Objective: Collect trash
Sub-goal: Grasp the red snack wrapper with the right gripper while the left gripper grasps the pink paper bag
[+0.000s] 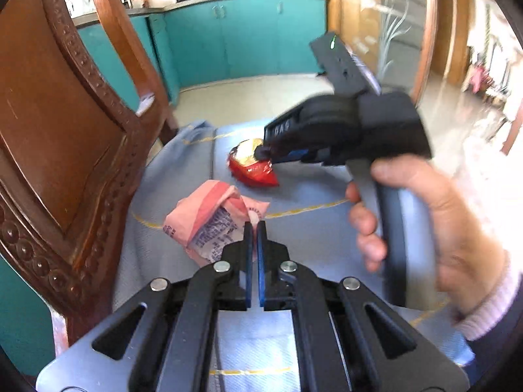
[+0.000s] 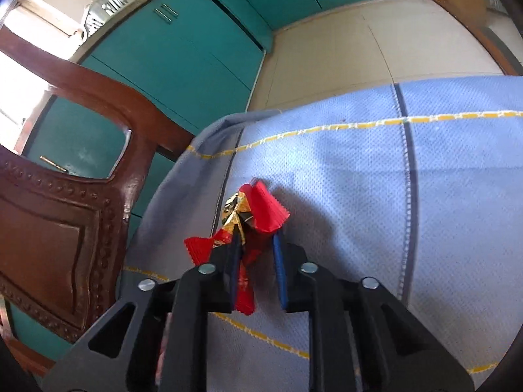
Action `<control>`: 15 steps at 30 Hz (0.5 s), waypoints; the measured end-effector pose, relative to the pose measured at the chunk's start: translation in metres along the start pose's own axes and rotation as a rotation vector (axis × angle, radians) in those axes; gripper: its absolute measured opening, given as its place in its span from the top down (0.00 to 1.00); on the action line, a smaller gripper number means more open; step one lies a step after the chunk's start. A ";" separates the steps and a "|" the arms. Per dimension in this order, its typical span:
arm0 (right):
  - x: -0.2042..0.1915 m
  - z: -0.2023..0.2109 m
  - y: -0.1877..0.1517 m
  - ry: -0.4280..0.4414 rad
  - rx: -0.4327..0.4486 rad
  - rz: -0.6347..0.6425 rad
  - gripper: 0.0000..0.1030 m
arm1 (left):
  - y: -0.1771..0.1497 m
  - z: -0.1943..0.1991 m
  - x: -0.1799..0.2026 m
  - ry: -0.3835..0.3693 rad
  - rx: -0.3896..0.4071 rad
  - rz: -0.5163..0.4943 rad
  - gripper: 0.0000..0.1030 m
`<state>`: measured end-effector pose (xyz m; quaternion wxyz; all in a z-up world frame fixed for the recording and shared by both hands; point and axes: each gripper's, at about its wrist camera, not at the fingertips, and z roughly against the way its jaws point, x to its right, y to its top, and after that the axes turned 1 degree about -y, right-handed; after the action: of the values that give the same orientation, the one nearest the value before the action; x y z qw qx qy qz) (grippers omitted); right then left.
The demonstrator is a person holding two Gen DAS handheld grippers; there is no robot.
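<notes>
Now right gripper [image 2: 256, 245] clenched on red wrapper [image 2: 261, 209], frame centre, ready to lift; left gripper [image 1: 254, 228] pinches pink wrapper [image 1: 209, 219] edge, jaws closed.

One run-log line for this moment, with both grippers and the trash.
left gripper: shut at pink wrapper, grip unclear | right gripper: shut on red wrapper | surface: blue cloth | step: picking up

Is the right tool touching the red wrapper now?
Touching. In the right wrist view, the right tool has its blue pads closed on the red wrapper, which is crumpled between them above the blue cloth.
</notes>
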<state>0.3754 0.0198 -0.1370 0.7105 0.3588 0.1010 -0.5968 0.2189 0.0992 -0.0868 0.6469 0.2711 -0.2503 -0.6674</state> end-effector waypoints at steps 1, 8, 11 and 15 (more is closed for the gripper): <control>0.000 0.006 0.000 -0.007 0.008 0.012 0.84 | 0.001 0.002 -0.004 -0.020 0.012 0.005 0.97; 0.001 0.072 -0.014 -0.112 0.040 0.130 0.84 | -0.002 0.023 -0.010 -0.286 0.053 0.015 0.97; 0.000 0.098 -0.030 -0.216 -0.020 0.263 0.84 | -0.006 0.012 0.001 -0.435 -0.037 -0.008 0.96; 0.006 0.111 -0.056 -0.302 -0.112 0.384 0.84 | -0.015 -0.003 0.021 -0.377 -0.124 -0.076 0.95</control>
<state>0.2939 -0.0564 -0.0820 0.8368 0.2383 -0.0434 -0.4910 0.2096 0.0790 -0.1001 0.5784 0.1102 -0.3152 -0.7443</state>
